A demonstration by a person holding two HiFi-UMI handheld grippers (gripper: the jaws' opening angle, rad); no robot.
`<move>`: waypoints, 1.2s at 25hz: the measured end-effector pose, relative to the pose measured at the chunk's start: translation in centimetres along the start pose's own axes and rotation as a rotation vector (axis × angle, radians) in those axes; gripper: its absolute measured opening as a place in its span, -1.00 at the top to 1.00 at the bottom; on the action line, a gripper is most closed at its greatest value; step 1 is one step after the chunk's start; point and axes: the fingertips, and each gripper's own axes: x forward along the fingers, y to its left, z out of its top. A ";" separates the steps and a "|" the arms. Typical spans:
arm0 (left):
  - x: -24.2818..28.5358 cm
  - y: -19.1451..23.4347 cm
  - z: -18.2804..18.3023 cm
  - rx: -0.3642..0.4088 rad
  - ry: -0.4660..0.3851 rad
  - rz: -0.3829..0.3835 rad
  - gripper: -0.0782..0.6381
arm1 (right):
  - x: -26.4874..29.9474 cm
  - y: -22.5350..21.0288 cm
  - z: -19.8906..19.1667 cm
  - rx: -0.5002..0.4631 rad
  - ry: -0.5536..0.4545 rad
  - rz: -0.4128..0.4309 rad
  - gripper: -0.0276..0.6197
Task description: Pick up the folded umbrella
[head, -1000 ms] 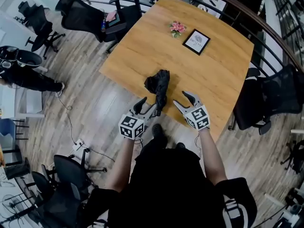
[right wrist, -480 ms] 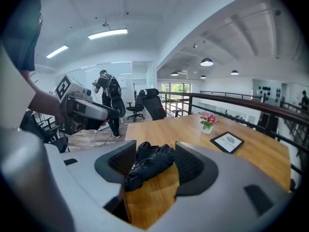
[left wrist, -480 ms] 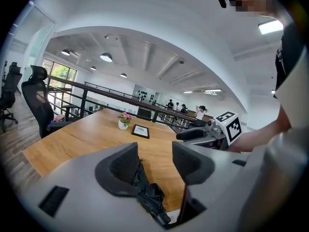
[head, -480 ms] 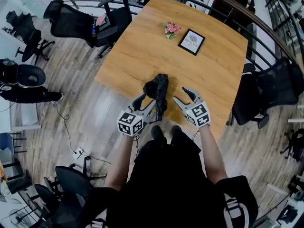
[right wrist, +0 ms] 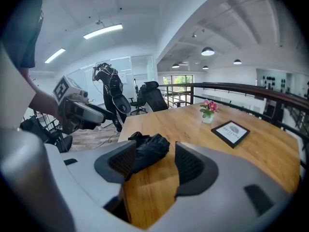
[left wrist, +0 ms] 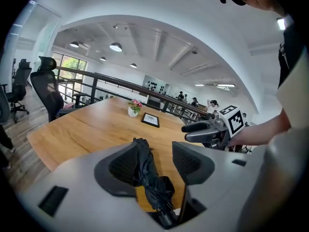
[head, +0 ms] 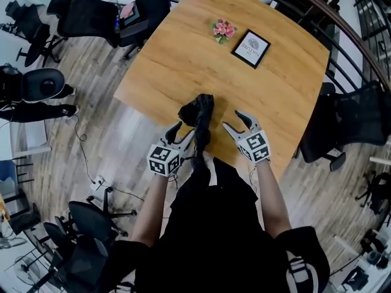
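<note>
The folded black umbrella [head: 199, 118] lies on the wooden table [head: 177, 60] near its front edge, with its handle end toward me. My left gripper [head: 182, 133] is open just left of that end. In the left gripper view the umbrella [left wrist: 147, 175] lies in the gap between the jaws, and the pads do not press on it. My right gripper [head: 234, 120] stands open to the umbrella's right, apart from it. In the right gripper view the bunched umbrella [right wrist: 147, 153] lies ahead on the table, in line with the left jaw.
A small vase of pink flowers [head: 223, 29] and a framed picture [head: 251, 47] stand at the table's far side. Black office chairs stand at the far left [head: 91, 17] and at the right [head: 354, 127]. A dark railing [head: 342, 29] curves round behind the table.
Both grippers have come forward and a little lower, closer to the umbrella's near end. The jaws stand as wide as before. The umbrella has not moved on the table.
</note>
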 end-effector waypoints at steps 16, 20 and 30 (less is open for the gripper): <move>4.6 2.7 -5.6 -0.108 0.107 0.085 0.12 | 2.2 -2.8 -4.1 0.064 0.055 0.062 0.09; 5.3 3.4 -7.3 -0.154 0.139 0.105 0.09 | 2.0 -4.0 -5.4 0.076 0.085 0.057 0.09; 7.7 4.2 -11.7 -0.225 0.251 0.156 -0.05 | 2.1 -3.9 -6.9 0.086 0.122 0.093 0.09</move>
